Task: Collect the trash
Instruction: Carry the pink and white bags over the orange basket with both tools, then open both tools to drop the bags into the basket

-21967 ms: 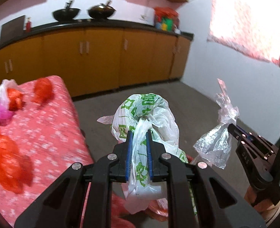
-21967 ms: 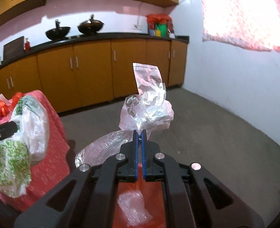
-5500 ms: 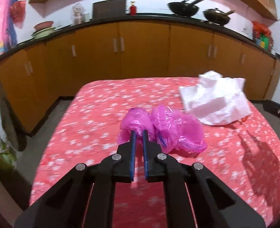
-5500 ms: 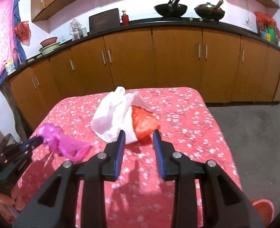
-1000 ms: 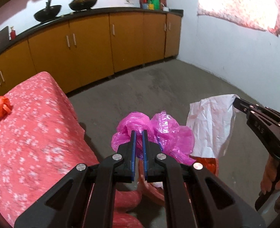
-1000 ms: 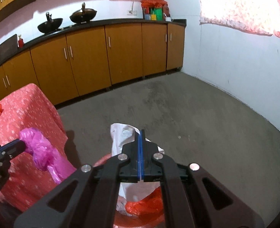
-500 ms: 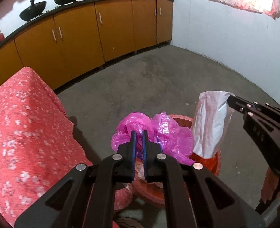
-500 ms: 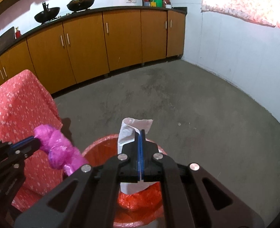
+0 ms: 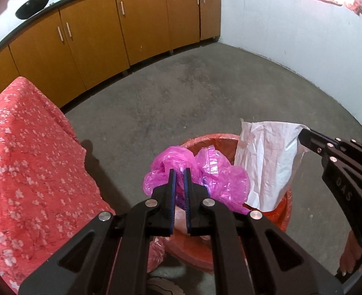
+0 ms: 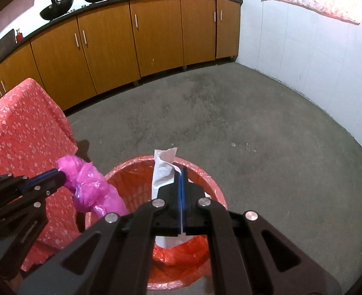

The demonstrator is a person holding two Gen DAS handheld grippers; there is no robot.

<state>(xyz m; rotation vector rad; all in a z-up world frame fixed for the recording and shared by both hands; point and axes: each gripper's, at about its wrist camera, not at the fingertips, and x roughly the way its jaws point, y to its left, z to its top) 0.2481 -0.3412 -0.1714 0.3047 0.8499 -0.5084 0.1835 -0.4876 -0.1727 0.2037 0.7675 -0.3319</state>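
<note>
Hovering over the red-lined bin (image 10: 206, 179), lower centre, closer than a moment ago: left gripper (image 9: 178, 178) pinching pink bag (image 9: 205, 172); right gripper (image 10: 181, 179) clamping white bag (image 10: 162, 169). Both seemingly nearing release.

Bare floor (image 10: 242, 123) right of bin (image 10: 213, 184), draped table (image 10: 21, 132) crowding its left
</note>
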